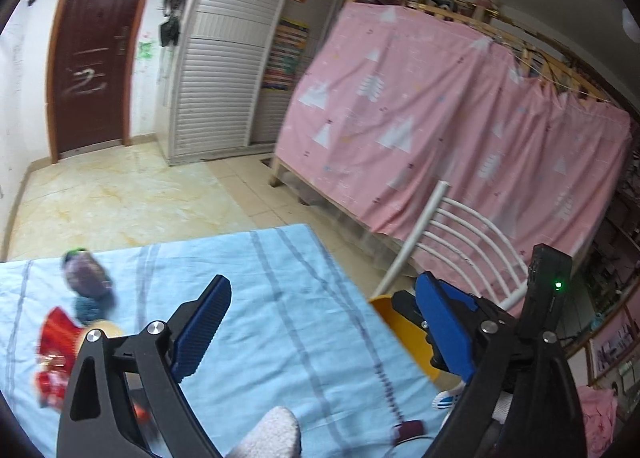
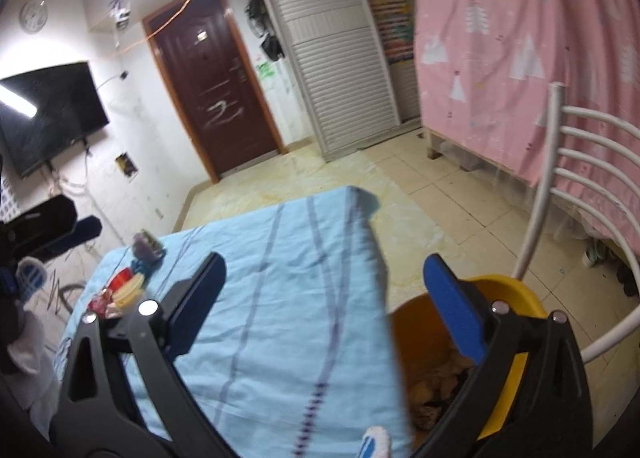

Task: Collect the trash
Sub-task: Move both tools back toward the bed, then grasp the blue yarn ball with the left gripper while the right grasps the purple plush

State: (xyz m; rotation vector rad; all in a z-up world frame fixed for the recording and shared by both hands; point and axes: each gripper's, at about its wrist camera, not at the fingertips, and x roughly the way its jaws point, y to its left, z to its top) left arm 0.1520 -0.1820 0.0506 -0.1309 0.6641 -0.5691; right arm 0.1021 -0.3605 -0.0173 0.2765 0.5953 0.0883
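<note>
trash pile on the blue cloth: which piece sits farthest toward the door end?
The purple wrapper with the green tip; the teal piece, red wrapper and pale round lid all lie nearer the camera.

Blue striped cloth covers the table, bearing wrappers.

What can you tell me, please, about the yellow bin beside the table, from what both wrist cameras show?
The yellow bin looks like smooth plastic, with a bright yellow rim and an orange-toned inner wall. It stands upright and open-topped, with no lid in view, beside the edge of the table under the blue striped cloth, in front of a white metal chair. Crumpled brownish trash lies at its bottom. The right hand-held gripper, open and empty, partly hides it. In the left wrist view only a yellow part shows.
</note>
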